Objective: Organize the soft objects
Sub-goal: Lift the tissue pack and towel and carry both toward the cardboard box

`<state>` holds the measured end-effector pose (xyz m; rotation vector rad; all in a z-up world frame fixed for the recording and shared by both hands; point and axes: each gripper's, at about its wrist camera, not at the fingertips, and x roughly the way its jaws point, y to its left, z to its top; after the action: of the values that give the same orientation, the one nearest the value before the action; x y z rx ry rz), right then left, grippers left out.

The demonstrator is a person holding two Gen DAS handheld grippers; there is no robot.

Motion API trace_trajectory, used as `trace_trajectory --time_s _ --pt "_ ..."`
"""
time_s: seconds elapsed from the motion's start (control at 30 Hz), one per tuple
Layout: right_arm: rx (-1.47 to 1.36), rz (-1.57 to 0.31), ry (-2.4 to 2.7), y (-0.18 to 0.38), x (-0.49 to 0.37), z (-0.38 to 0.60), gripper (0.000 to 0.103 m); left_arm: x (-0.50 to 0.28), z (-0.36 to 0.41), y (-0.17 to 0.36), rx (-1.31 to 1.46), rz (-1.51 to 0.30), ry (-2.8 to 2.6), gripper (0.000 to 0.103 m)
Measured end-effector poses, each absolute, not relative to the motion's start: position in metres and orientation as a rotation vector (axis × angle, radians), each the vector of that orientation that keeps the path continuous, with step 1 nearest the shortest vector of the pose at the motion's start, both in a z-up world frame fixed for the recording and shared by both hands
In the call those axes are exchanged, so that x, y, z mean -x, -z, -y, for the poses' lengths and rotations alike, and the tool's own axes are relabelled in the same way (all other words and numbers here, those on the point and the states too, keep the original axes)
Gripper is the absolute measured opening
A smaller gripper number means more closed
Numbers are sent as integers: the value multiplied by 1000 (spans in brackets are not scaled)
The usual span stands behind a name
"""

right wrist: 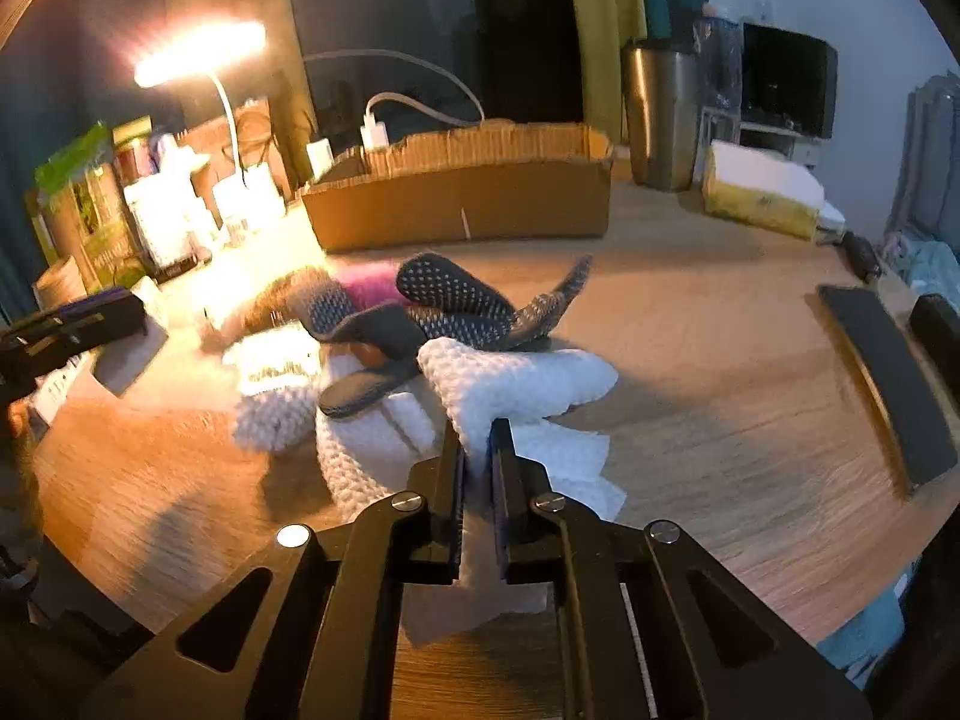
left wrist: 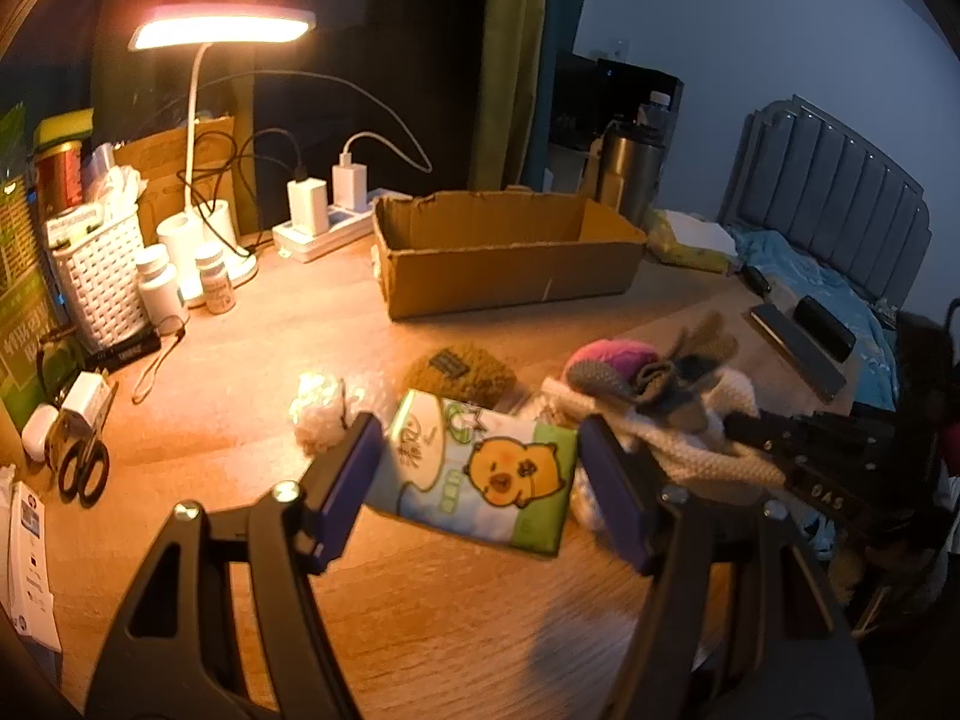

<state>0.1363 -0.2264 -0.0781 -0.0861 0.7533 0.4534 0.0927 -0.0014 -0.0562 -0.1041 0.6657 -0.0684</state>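
Table (left wrist: pixel 252 360): wooden top, lit warm by a lamp (left wrist: pixel 222 30) at the far left; carries everything below

Box (left wrist: pixel 510 258): open cardboard, torn rim, at the back centre of the table; nothing visible inside from the left wrist view; a steel flask (right wrist: pixel 657 114) stands behind its right end

Knit (right wrist: pixel 516 378): white chunky knitted piece, heaped on the table in front of the box, right of centre; one corner is raised and nipped by the right gripper (right wrist: pixel 477 444), whose pads are pressed nearly together on the fabric; a second white knitted piece (right wrist: pixel 273 384) lies just to its left

Socks (right wrist: pixel 444 300): dark grey with pale grip dots, sprawled across the top of the knit heap; something pink (right wrist: pixel 366 288) lies behind them, touching

Tissue pack (left wrist: pixel 480 474): soft printed pack, green and white with an orange cartoon animal, held between the left gripper (left wrist: pixel 480 456) fingers, which are spread wide to the pack's width and appear to touch its two ends; it looks lifted off the table, near the heap

Brown pad (left wrist: pixel 459 372): fuzzy, dark label on top, flat on the table just behind the pack

White wad (left wrist: pixel 318 414): crumpled, left of the pack, beside the left finger

Basket (left wrist: pixel 99 282): white woven, far left, with pill bottles (left wrist: pixel 162 282) beside it

Scissors (left wrist: pixel 84 462): black handles, left edge of the table
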Motion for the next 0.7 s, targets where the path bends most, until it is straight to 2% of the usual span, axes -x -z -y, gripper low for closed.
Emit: trace_trajectory --time_s 0.4,0.7 --pt "43 -600 -496 14 -145 242 9 -117 13 29 94 -640 75 69" --pt "27 -567 -515 -4 -167 246 9 -139 15 14 97 -627 64 69"
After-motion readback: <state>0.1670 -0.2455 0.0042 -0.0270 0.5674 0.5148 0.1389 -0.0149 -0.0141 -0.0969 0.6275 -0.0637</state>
